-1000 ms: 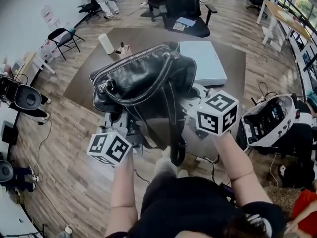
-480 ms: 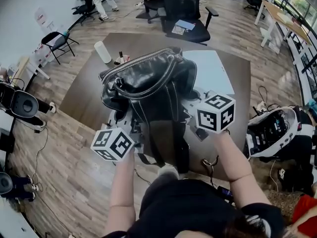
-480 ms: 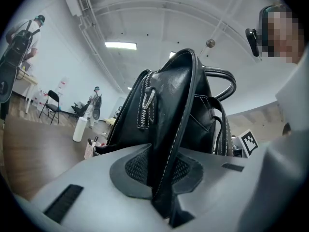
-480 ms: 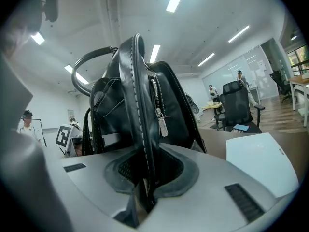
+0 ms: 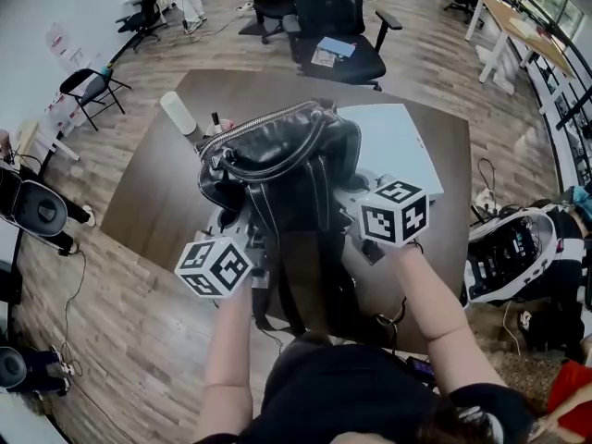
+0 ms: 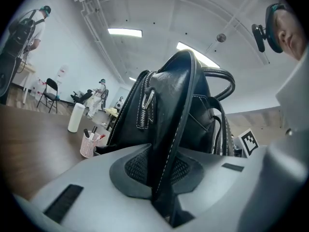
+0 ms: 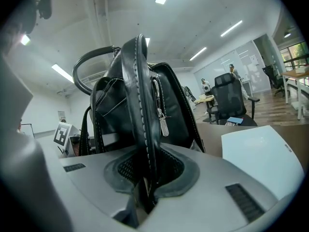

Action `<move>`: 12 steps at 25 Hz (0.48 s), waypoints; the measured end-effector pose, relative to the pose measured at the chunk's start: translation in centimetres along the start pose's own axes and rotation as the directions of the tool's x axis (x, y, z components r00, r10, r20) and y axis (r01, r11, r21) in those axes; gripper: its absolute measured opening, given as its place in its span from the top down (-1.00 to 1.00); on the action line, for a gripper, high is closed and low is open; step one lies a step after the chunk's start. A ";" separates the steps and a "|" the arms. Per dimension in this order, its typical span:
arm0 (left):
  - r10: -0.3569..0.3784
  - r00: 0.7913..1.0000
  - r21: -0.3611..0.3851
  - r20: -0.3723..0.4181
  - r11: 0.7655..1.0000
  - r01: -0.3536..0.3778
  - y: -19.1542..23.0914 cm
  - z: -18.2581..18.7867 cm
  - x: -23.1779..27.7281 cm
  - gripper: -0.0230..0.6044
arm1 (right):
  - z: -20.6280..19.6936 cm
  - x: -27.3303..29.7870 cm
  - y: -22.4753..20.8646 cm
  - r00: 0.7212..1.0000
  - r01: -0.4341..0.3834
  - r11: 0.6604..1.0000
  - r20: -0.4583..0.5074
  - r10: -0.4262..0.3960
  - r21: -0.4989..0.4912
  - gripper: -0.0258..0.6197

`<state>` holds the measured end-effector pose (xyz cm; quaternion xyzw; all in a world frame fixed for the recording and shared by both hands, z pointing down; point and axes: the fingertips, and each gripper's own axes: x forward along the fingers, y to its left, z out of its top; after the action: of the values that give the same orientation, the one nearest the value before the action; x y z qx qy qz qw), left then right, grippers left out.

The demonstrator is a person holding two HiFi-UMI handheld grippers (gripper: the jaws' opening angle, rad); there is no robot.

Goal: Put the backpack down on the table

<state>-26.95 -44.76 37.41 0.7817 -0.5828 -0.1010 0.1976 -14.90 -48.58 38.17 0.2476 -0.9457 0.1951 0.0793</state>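
Note:
A black leather backpack [image 5: 277,155] with white stitching hangs over the brown table [image 5: 148,202], held up from behind by both grippers. My left gripper [image 5: 252,248] is shut on one black shoulder strap [image 6: 179,129], which runs down between its pads at the left gripper [image 6: 161,190]. My right gripper [image 5: 356,213] pinches the other strap [image 7: 141,105]; at the right gripper [image 7: 145,185] the jaws are opening slightly with the strap still pressed between the pads. The bag's body [image 7: 169,105] stands upright just beyond the jaws. Whether its bottom touches the table is hidden.
A flat white board [image 5: 407,146] lies on the table right of the bag. A white cylinder [image 5: 178,114] and a pink pen cup [image 6: 89,144] stand at the far left. An office chair [image 5: 338,26] is behind the table, an open case [image 5: 509,257] on the floor right.
Both grippers carried the backpack forward over the table and lower. Its straps now trail down toward the near table edge.

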 end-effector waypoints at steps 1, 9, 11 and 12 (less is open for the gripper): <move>-0.002 1.000 -0.001 -0.009 1.000 0.002 0.5 -0.1 0.6 0.76 | -0.1 0.5 -0.5 1.000 0.005 1.000 -0.002 -0.005 0.005 0.70; -0.003 0.999 0.002 -0.039 1.000 0.003 3.2 -1.7 3.8 0.75 | -1.5 2.9 -3.6 0.999 0.032 0.999 -0.011 -0.032 0.029 0.67; -0.001 0.999 0.002 -0.036 1.000 0.001 3.6 -2.2 4.3 0.75 | -1.8 3.2 -4.3 0.999 0.050 0.999 -0.007 -0.050 0.012 0.66; 0.001 0.999 0.007 -0.035 1.000 0.000 3.8 -2.5 4.6 0.75 | -1.9 3.4 -4.6 0.998 0.059 0.998 -0.004 -0.059 0.000 0.65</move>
<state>-27.92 -49.60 41.61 0.7839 -0.5798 -0.0852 0.2053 -15.42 -52.99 42.29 0.2749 -0.9378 0.1934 0.0868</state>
